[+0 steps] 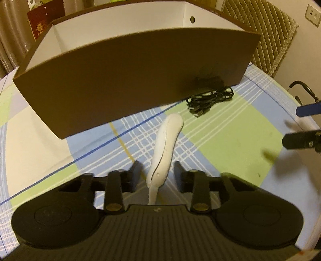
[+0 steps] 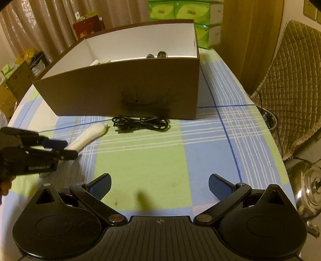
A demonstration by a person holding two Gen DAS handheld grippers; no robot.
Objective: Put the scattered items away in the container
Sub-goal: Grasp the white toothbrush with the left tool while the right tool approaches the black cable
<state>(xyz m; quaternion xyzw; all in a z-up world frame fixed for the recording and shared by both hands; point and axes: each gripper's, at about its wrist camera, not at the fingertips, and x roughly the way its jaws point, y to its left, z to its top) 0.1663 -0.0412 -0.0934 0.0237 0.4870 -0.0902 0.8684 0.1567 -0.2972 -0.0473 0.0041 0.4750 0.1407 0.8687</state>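
A long white handle-shaped item lies on the checked tablecloth, pointing toward the brown box. My left gripper has its fingers on either side of the item's near end, with small gaps showing. In the right wrist view the left gripper sits at the item's end. A coiled black cable lies in front of the box, which holds a few things. My right gripper is open and empty over the cloth.
The round table's edge curves at the right, with a quilted chair and a metal kettle beyond it. Green tissue packs and a red box stand behind the container.
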